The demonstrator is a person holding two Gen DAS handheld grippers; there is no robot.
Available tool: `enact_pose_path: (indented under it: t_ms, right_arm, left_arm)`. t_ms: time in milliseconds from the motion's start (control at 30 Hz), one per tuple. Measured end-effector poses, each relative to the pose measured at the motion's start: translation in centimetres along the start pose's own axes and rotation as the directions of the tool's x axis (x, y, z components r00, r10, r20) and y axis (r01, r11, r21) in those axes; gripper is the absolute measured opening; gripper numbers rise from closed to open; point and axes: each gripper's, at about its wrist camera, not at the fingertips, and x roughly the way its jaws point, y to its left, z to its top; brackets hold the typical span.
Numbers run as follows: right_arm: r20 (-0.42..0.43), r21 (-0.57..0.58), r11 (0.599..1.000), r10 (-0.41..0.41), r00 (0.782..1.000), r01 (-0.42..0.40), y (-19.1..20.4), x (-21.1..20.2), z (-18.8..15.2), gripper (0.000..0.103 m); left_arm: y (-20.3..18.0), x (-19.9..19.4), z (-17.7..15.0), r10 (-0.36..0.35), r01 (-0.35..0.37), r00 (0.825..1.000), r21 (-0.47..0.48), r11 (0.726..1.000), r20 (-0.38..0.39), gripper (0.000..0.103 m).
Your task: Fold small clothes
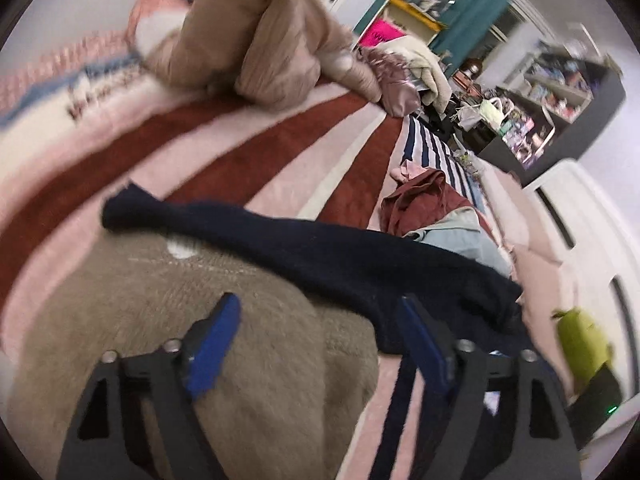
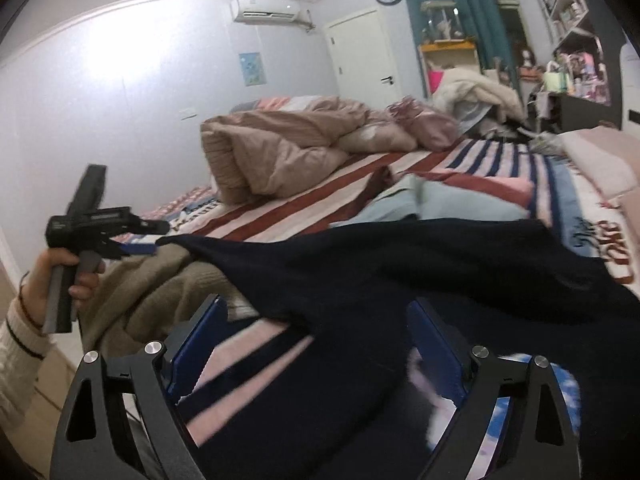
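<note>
A dark navy knitted garment (image 1: 320, 248) (image 2: 400, 272) lies spread across the striped bed blanket (image 1: 240, 152) (image 2: 320, 196). One narrow end of it rests over a tan fuzzy sweater (image 1: 160, 300) (image 2: 152, 292). My left gripper (image 1: 320, 320) hangs open above the place where the two garments meet, with nothing pressed between its blue pads. In the right wrist view a hand holds the left gripper (image 2: 136, 246) with its tip at the navy garment's narrow end. My right gripper (image 2: 318, 312) stands open low over the navy cloth, which runs between its fingers.
A bunched beige duvet (image 1: 260, 40) (image 2: 280, 148) fills the far part of the bed. A light blue garment (image 1: 460, 236) (image 2: 440, 200) and a maroon one (image 1: 420, 196) lie beyond the navy one. Cluttered shelves (image 1: 560, 88) stand past the bed.
</note>
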Motion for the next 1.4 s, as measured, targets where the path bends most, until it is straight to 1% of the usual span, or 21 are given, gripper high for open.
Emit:
enact_pose_path:
  t_ms: [133,167,200,267,333,433,567,600,667,700,733,800,833,867,933,1000,1067,1133,1167,1233,1400]
  right_arm:
    - [-0.047,-0.019,0.999,0.042,0.998,-0.043,1.0,3.6,0.9,0.09]
    - [-0.064,-0.028,0.998,0.051,0.997,-0.053,1.4,4.7,1.1,0.086]
    - [-0.071,-0.031,0.998,0.054,0.996,-0.057,1.8,5.4,1.2,0.079]
    - [-0.091,-0.028,0.998,0.06,0.994,-0.063,2.2,7.0,1.2,0.077]
    - [-0.095,-0.013,0.996,0.082,0.992,-0.083,2.4,7.7,1.0,0.077]
    - [-0.094,-0.007,0.995,0.096,0.991,-0.097,2.9,7.9,0.8,0.077]
    - [-0.102,-0.006,0.996,0.086,0.991,-0.087,3.0,8.2,0.7,0.077]
    - [-0.1,-0.002,0.996,0.085,0.991,-0.086,2.9,8.2,0.7,0.077]
    - [-0.095,0.007,0.996,0.085,0.992,-0.085,2.7,8.1,0.8,0.077]
    - [-0.094,0.011,0.996,0.084,0.992,-0.083,2.6,8.0,0.7,0.077]
    - [-0.092,0.016,0.997,0.083,0.992,-0.082,2.4,8.0,0.7,0.077]
    - [-0.092,0.025,0.997,0.079,0.993,-0.077,2.3,8.2,0.6,0.077]
    - [-0.092,0.028,0.997,0.077,0.993,-0.075,2.2,8.1,0.6,0.077]
    - [-0.092,0.031,0.997,0.075,0.993,-0.072,2.0,8.0,0.5,0.077]
    - [-0.09,0.038,0.997,0.07,0.994,-0.067,1.6,7.6,0.4,0.077]
    - [-0.084,0.046,0.997,0.063,0.994,-0.06,0.9,7.0,0.2,0.077]
    - [-0.077,0.066,0.996,0.061,0.995,-0.056,0.2,6.2,0.1,0.077]
    - [-0.066,0.085,0.994,0.067,0.996,-0.061,-0.3,5.4,-0.1,0.077]
    - [-0.061,0.093,0.994,0.069,0.996,-0.063,-0.6,4.8,-0.1,0.077]
    - [-0.049,0.094,0.994,0.063,0.997,-0.058,-1.0,3.3,-0.5,0.077]
    - [-0.009,0.079,0.997,-0.001,1.0,0.002,-2.3,-1.5,-1.1,0.077]
  left_arm:
    - [1.0,1.1,1.2,-0.003,0.004,1.0,-0.03,1.0,0.002,0.075]
    - [1.0,1.4,1.3,-0.005,0.005,1.0,-0.037,0.999,-0.002,0.075]
    - [1.0,1.6,1.3,0.002,-0.003,1.0,-0.042,0.999,-0.01,0.075]
    - [1.2,2.2,1.5,0.018,-0.019,0.999,-0.045,0.999,-0.029,0.075]
    - [1.4,2.6,2.0,0.051,-0.053,0.998,-0.063,0.997,-0.032,0.075]
    - [1.4,2.3,2.9,0.057,-0.058,0.998,-0.067,0.996,-0.017,0.075]
    - [1.7,4.5,4.2,0.106,-0.111,0.991,-0.064,0.992,-0.085,0.075]
    - [1.9,4.7,4.3,0.119,-0.124,0.989,-0.064,0.99,-0.084,0.073]
    - [2.2,5.4,4.7,0.155,-0.161,0.984,-0.069,0.985,-0.085,0.062]
    - [2.5,5.6,4.8,0.171,-0.177,0.982,-0.077,0.981,-0.082,0.046]
    - [2.8,5.8,4.9,0.184,-0.19,0.98,-0.085,0.978,-0.078,0.023]
    - [3.6,6.5,4.9,0.176,-0.185,0.98,-0.11,0.977,-0.087,0.007]
    - [3.6,6.4,4.9,0.18,-0.188,0.981,-0.108,0.976,-0.078,0.005]
    - [3.0,6.2,4.9,0.187,-0.191,0.981,-0.077,0.979,-0.058,0.004]
    - [0.7,4.7,4.7,0.195,-0.196,0.98,0.015,0.981,0.028,0.004]
    - [-2.2,2.7,4.1,0.156,-0.167,0.981,0.101,0.981,0.113,0.004]
    - [-4.7,1.4,3.6,0.122,-0.15,0.978,0.17,0.974,0.167,0.004]
    - [-7.3,0.5,3.0,0.104,-0.153,0.973,0.244,0.958,0.205,0.004]
    - [-9.0,0.0,2.5,0.08,-0.149,0.969,0.294,0.944,0.234,0.004]
    - [-11.3,-0.5,1.7,0.044,-0.14,0.966,0.373,0.917,0.255,0.004]
    - [-17.4,-0.9,-1.4,-0.094,-0.051,0.965,0.53,0.847,0.244,0.004]
